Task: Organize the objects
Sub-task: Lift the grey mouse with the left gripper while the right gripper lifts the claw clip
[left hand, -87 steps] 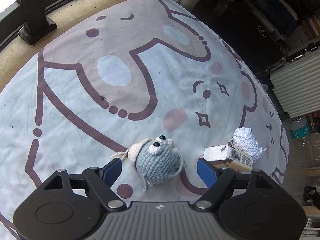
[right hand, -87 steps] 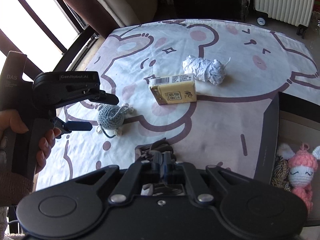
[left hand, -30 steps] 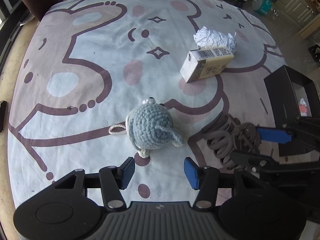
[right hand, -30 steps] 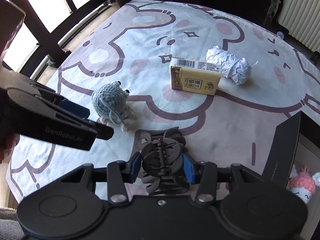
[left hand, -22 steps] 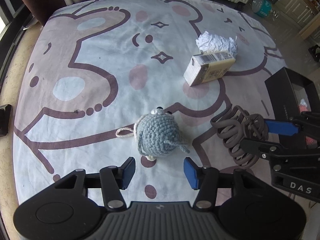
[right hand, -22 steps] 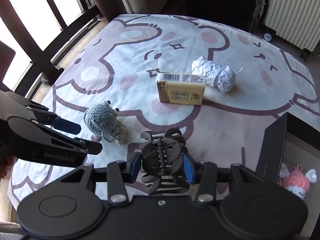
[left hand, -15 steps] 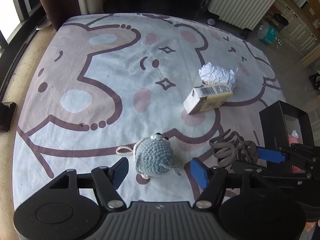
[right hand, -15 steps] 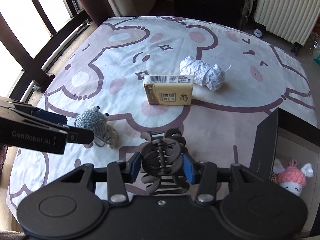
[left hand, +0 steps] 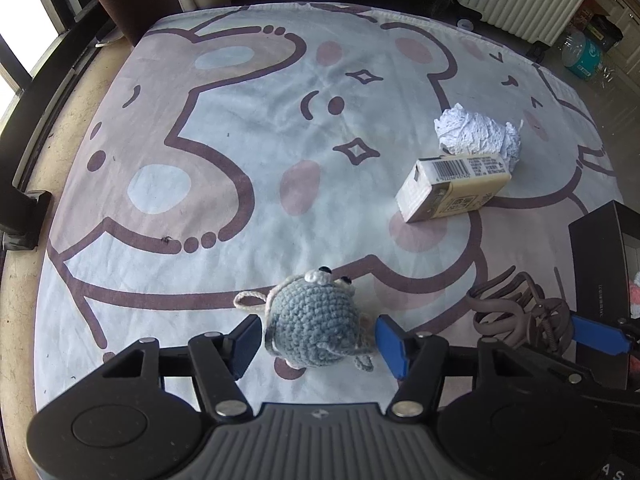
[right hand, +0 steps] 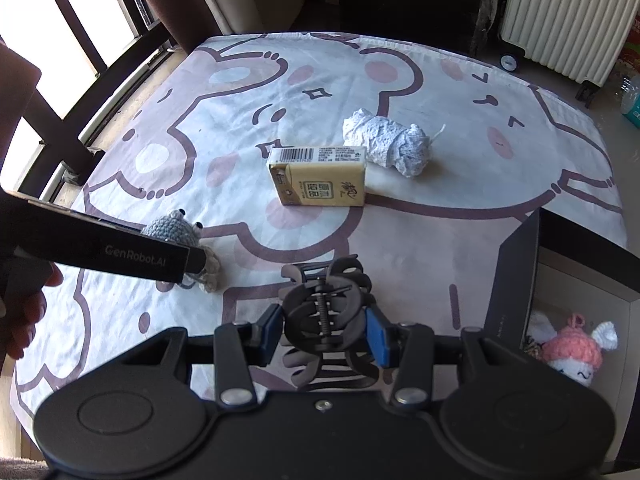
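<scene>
A blue-grey crochet toy (left hand: 312,320) lies on the bear-print cloth (left hand: 224,128), between the fingers of my open left gripper (left hand: 316,342); the jaws stand on either side of it with small gaps. It also shows in the right wrist view (right hand: 176,230), partly behind the left gripper's finger (right hand: 120,254). My right gripper (right hand: 324,330) is shut on a dark hair claw clip (right hand: 324,312), held above the cloth; the clip also shows in the left wrist view (left hand: 516,312). A yellow carton (right hand: 320,186) and a white crumpled wad (right hand: 388,146) lie further back.
A black open box (right hand: 516,280) stands at the right edge of the cloth, with a pink crochet doll (right hand: 572,354) inside. A white radiator (right hand: 568,12) stands beyond the cloth at the back right. Dark window bars (right hand: 60,120) run along the left.
My left gripper has moved forward, so the crochet toy now sits between its fingers. My right gripper still holds the claw clip, which it picked up earlier.
</scene>
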{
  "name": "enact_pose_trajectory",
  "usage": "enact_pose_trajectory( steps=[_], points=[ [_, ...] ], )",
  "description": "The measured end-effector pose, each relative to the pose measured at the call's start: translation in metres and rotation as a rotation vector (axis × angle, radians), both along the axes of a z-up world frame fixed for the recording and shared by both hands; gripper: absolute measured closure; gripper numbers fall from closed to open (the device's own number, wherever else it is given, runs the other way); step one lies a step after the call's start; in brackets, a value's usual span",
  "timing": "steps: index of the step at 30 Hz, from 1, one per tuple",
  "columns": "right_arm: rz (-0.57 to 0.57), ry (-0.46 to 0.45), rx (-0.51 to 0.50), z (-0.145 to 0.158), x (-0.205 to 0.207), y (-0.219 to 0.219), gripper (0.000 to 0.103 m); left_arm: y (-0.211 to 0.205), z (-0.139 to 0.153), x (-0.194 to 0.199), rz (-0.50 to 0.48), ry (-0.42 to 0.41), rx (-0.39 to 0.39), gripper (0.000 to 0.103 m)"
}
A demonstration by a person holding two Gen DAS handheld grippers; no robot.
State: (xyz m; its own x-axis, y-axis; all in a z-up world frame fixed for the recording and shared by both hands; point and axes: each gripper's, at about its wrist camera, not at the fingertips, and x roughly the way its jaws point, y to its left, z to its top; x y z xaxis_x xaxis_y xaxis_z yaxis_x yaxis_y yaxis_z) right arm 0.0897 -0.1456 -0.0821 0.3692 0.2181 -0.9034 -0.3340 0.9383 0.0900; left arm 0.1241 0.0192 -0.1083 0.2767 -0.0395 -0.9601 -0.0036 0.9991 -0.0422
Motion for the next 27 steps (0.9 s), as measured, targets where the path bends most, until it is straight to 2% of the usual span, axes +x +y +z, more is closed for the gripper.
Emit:
enact_pose_trajectory(
  steps=[3, 7, 18, 27],
  points=[
    [-0.003, 0.002, -0.002, -0.001, 0.0, -0.001, 0.057, 0.002, -0.005, 0.001, 0.003, 0.016, 0.008, 0.051],
    [-0.004, 0.004, 0.005, -0.001, 0.001, -0.001, 0.057, 0.002, -0.002, 0.002, 0.005, 0.006, 0.006, 0.054],
    [-0.055, -0.035, 0.0, 0.01, 0.001, -0.006, 0.057, 0.003, 0.027, -0.004, -0.006, -0.077, -0.033, 0.055],
    [-0.118, -0.077, -0.004, 0.028, -0.008, -0.013, 0.057, -0.003, 0.057, -0.022, -0.049, -0.159, -0.021, 0.055]
  ],
)
